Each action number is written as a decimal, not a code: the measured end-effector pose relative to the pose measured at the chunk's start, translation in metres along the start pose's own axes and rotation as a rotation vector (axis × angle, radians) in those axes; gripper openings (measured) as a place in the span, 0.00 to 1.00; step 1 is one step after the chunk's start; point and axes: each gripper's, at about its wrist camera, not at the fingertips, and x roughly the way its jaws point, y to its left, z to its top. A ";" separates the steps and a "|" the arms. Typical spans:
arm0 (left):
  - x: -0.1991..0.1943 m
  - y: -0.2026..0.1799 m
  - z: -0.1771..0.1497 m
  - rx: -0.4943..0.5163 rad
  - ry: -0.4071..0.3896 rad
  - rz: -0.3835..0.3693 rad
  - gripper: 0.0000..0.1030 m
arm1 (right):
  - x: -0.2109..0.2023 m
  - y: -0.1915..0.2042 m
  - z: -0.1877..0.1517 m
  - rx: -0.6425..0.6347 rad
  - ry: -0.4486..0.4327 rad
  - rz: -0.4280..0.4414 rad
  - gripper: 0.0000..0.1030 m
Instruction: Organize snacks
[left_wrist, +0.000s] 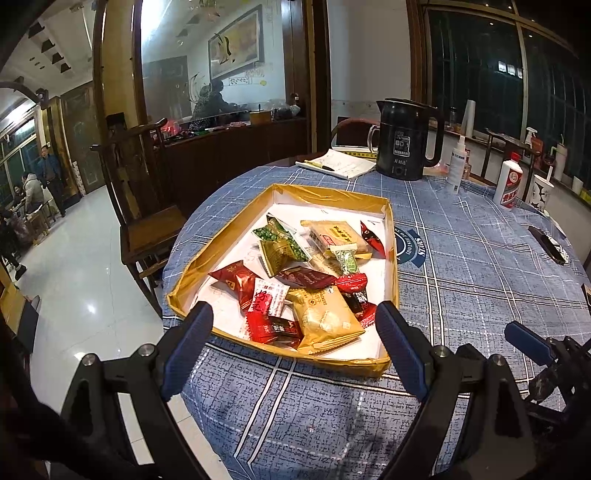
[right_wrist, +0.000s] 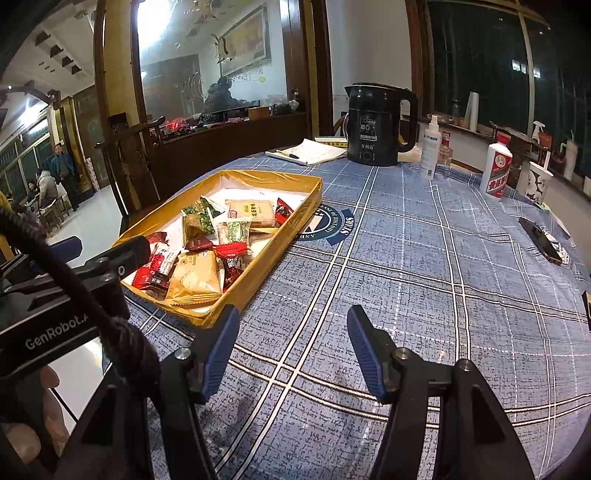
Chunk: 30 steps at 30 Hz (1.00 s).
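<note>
A shallow gold cardboard tray (left_wrist: 392, 258) sits on the blue plaid tablecloth and holds several wrapped snacks: a gold packet (left_wrist: 325, 317), red packets (left_wrist: 236, 280), green packets (left_wrist: 275, 236) and a tan biscuit pack (left_wrist: 336, 234). My left gripper (left_wrist: 293, 314) is open and empty, its blue fingers straddling the tray's near edge above the snacks. In the right wrist view the tray (right_wrist: 280, 243) lies to the left. My right gripper (right_wrist: 291, 319) is open and empty over bare cloth, right of the tray's near corner. The left gripper body (right_wrist: 110, 262) shows at the left.
At the table's far side stand a black kettle (left_wrist: 406, 140), a notepad with pen (left_wrist: 338, 164), a spray bottle (left_wrist: 457, 166), a white liquor bottle (left_wrist: 511, 181) and a paper cup (left_wrist: 539, 192). A dark phone (left_wrist: 550, 245) lies at the right. A wooden chair (left_wrist: 147, 221) stands left.
</note>
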 end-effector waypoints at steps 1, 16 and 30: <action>0.000 0.000 0.000 0.000 -0.001 0.000 0.87 | 0.000 0.000 0.000 -0.001 0.001 -0.001 0.59; -0.002 0.003 0.002 -0.005 -0.006 -0.009 0.87 | 0.001 0.004 0.000 -0.011 0.002 -0.024 0.63; -0.007 0.000 0.006 -0.016 -0.034 -0.019 0.87 | 0.000 0.001 0.001 -0.019 -0.022 -0.095 0.76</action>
